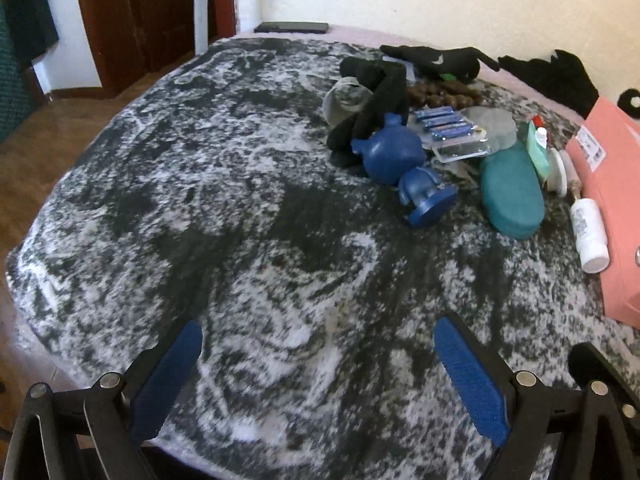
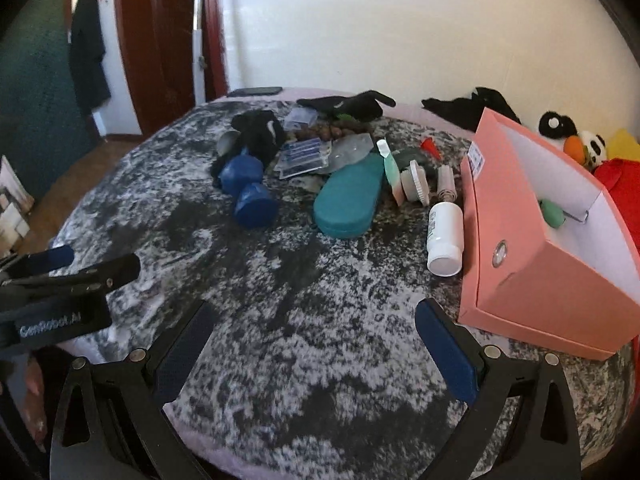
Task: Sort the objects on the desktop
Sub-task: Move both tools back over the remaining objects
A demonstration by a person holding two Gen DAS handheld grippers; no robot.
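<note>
A pile of small objects lies at the far right of a grey-and-white mottled cloth (image 1: 200, 200). It holds a blue figurine (image 1: 404, 160) on its side, a teal oval case (image 1: 512, 192), a white bottle (image 1: 589, 232), a clear pack of blue batteries (image 1: 448, 124), black socks (image 1: 368, 112) and brown beads (image 1: 440, 94). An open pink box (image 2: 532, 272) stands right of the pile, and a green egg-shaped item (image 2: 552, 212) lies inside it. My left gripper (image 1: 318, 334) is open over bare cloth, short of the pile. My right gripper (image 2: 316, 312) is also open and empty, beside the box's near corner.
A dark phone (image 1: 292, 27) lies at the table's far edge. Black fabric (image 2: 472, 110) and plush toys (image 2: 576, 140) sit behind the box by the wall. A wooden door (image 2: 160, 40) and floor are to the left. A hand (image 2: 32, 380) shows at the lower left.
</note>
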